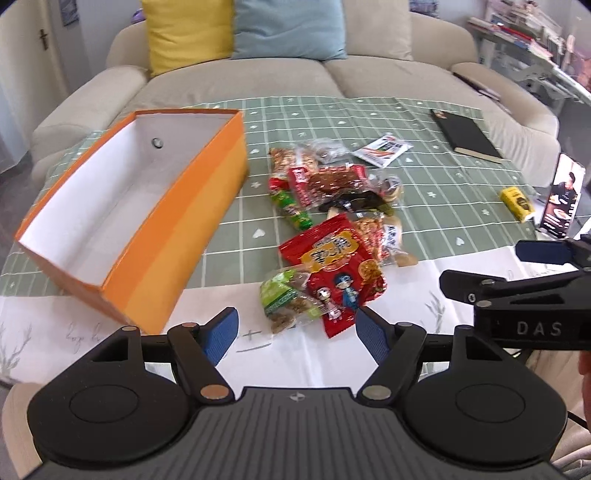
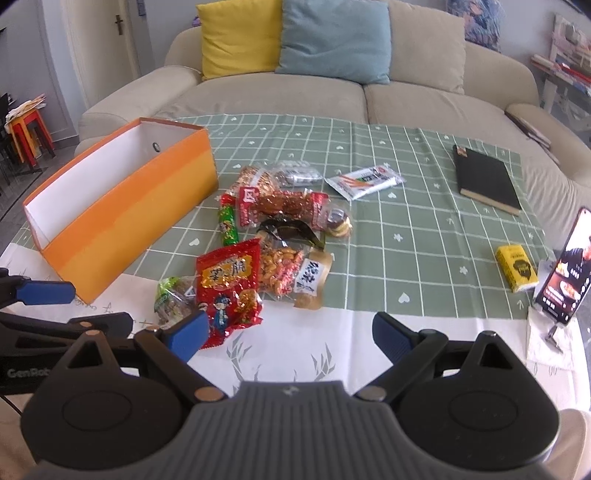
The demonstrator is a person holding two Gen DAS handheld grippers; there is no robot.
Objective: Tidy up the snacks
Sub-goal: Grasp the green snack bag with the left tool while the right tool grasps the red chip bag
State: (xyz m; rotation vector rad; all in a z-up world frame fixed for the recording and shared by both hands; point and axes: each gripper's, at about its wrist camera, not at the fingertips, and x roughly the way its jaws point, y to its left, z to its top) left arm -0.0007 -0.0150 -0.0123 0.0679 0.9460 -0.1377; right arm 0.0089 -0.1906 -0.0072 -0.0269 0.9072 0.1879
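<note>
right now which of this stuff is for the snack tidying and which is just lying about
For the job:
- orange box, open, nothing in it
- snack pile
- big red packet
- green tube

Lying about:
- black notebook
- yellow packet
- phone on a stand
- sofa cushions

Bare cloth (image 2: 424, 236) right of the snack pile (image 2: 273, 236); orange box (image 2: 122, 218) blocks left.

Beige sofa (image 2: 332, 92) behind table w/ green checked cloth (image 2: 424, 229). Yellow cushion (image 2: 236, 37) & blue cushion (image 2: 332, 40) side by side on sofa. White door (image 2: 118, 33) at left, red stool (image 2: 27, 129) nearby. Bookshelf (image 1: 524, 33) at right. Daylight.
</note>
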